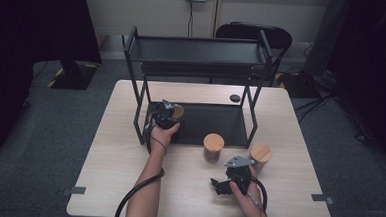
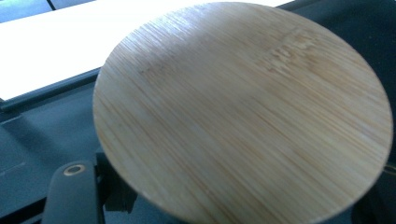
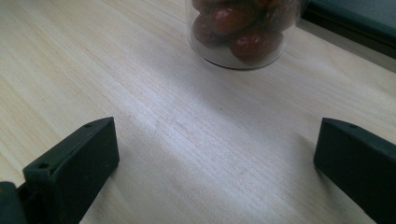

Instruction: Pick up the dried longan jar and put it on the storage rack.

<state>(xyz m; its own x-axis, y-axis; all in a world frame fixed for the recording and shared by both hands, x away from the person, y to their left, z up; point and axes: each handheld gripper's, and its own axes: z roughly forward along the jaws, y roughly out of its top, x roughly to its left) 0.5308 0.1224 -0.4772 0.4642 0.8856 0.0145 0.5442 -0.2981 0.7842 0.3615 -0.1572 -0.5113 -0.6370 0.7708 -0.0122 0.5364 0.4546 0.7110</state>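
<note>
A: Left tool (image 1: 173,116) is inside the lower tier of the black rack (image 1: 215,120), at its left end. Its jaws are pinching a jar with a bamboo lid (image 2: 243,112). The left tool's own view looks straight down onto that lid, with the rack's dark floor around it.

B: Is the jar resting on the rack floor or held above it?

A: Cannot tell; the lid hides the base. My reading is that it is being set at the left end so the remaining space to the right stays free.

B: Right tool?

A: Right tool (image 1: 225,183) is low over the table (image 1: 118,149), jaws spread wide with bare wood between them. Ahead of it, apart from the jaws, stands a glass jar of reddish fruit (image 3: 240,30). In the high view there are two lidded jars on the table in front of the rack: a centre jar (image 1: 213,147) and a right jar (image 1: 260,157), the latter just beside the right tool.

B: Why is it waiting open?

A: Likely lined up for the next pickup. The grip should go on the glass wall below the lid; smooth glass could slip.
</note>
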